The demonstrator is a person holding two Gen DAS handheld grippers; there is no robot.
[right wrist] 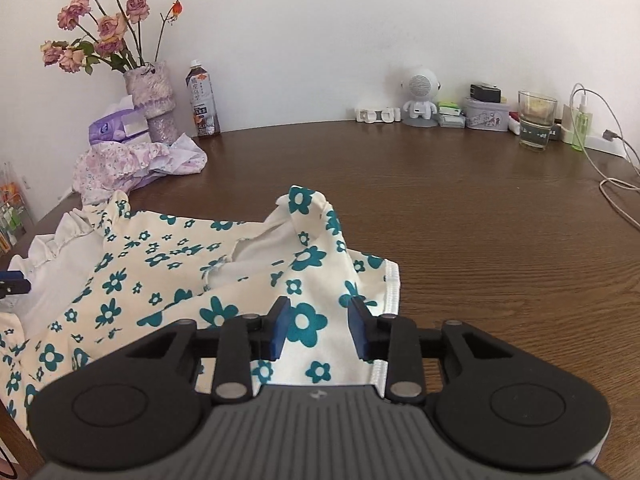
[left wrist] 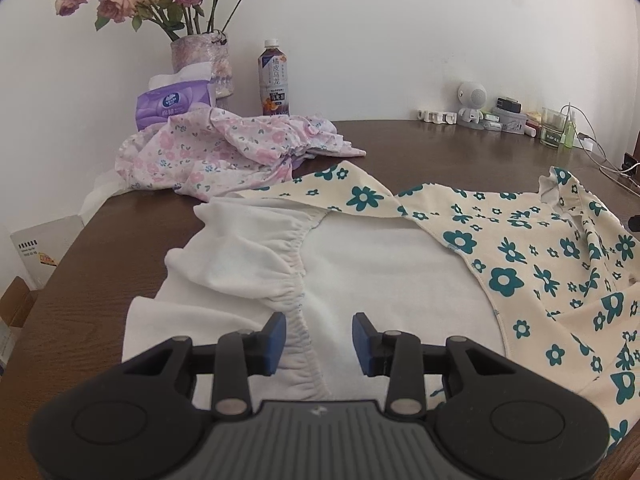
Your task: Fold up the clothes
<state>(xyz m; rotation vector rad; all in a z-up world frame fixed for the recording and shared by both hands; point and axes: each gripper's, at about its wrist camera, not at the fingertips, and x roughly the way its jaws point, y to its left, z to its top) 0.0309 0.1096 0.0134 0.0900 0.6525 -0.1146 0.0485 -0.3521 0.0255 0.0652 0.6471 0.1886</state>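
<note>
A cream garment with teal flowers (left wrist: 532, 256) lies spread on the brown table (left wrist: 440, 148), its white inside (left wrist: 380, 276) and gathered elastic hem (left wrist: 288, 256) turned up. My left gripper (left wrist: 319, 340) hovers open over the white part, the elastic hem by its left finger. In the right wrist view the same garment (right wrist: 168, 272) covers the table's near left. My right gripper (right wrist: 317, 330) stands open just over its stitched right edge, a flowered patch between the pads, not pinched. The left gripper's blue tip (right wrist: 14, 282) shows at the far left.
A crumpled pink-flowered garment (left wrist: 224, 152) lies at the back left, in front of a tissue pack (left wrist: 172, 106), a vase of roses (left wrist: 204, 60) and a drink bottle (left wrist: 274, 78). Along the back wall stand a small white robot figure (right wrist: 420, 100), a tin, a glass (right wrist: 534, 120) and cables (right wrist: 612, 176).
</note>
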